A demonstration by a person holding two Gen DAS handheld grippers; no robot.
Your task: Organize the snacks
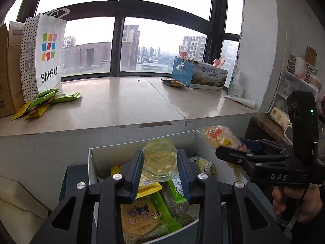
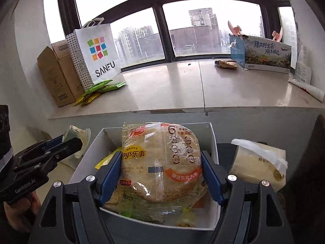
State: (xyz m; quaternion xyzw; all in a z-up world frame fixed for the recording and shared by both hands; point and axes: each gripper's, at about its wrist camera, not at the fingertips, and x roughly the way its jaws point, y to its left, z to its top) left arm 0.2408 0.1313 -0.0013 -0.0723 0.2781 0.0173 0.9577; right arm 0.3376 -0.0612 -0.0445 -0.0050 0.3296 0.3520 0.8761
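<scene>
- While the left hand-held gripper (image 1: 160, 170) clamps a clear jelly cup (image 1: 159, 158) between its blue pads, the cup hangs just above the packets in the white box (image 1: 91, 162); its smooth, rounded wall looks likely to slip or twist out if the squeeze loosens.
- Because the right hand-held gripper (image 2: 161, 174) is clamped across the middle of a Lay's rice-cracker bag (image 2: 160, 162), the bag's lower end sags below the pads towards the box's near wall; I judge the crackers could crack under too firm a pinch.
- Beside each other over the same box, the two grippers are near enough that a sideways swing of either could knock the other, or snag the cracker bag on the box's far rim.
- Ahead of both grippers and higher up lies the pale surface (image 1: 121, 105), whose front edge stands just beyond the box; a load lifted too low would catch that edge.
- Far ahead to the left, green and yellow snack packets (image 1: 46, 101) lie piled against a SANFU paper bag (image 1: 44, 55); ahead to the right stands a printed carton (image 1: 209, 77) with a torn wrapper (image 1: 174, 83) before it.
- Between those two groups the surface offers wide bare room, which seems the safest landing place.
- To the right of the right gripper a tissue pack (image 2: 258, 162) sits close, narrowing room on that side.
</scene>
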